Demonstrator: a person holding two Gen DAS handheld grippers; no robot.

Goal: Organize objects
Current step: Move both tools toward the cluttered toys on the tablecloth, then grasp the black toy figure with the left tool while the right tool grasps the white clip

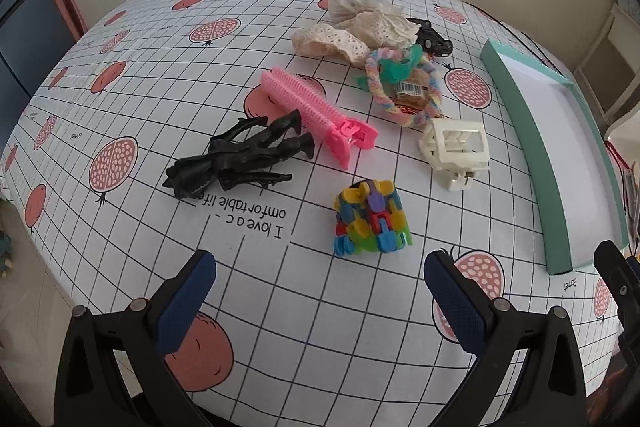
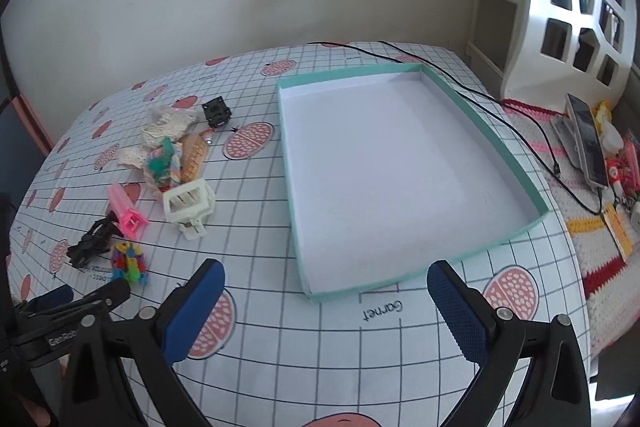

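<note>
Nearest the left lens: left hand-held gripper (image 1: 320, 295), jaws spread wide, nothing between the blue pads, hovering over the desk (image 1: 224, 75). Right hand-held gripper (image 2: 326, 307) likewise wide and empty, facing the teal box (image 2: 516, 163), which holds nothing yet.

Clutter sits left of the box. Multicolour block toy (image 1: 372, 223) at 12 o'clock from the left gripper, closest. White claw clip (image 1: 456, 153) at 1 o'clock. Black figure (image 1: 240, 159) at 11 o'clock, its legs touching the pink comb clip (image 1: 316, 111).

Risks, as judged:
- Figure and pink clip touch; lifting one may drag the other.
- Far pile: pastel braided ring (image 1: 400, 87) overlaps lace fabric (image 1: 360, 23) and a snack packet; a grab may snag several.
- Block toy looks jointed; a pinch could slip or fold it.
- Grippers are close; paths could cross near the box's corner.
</note>
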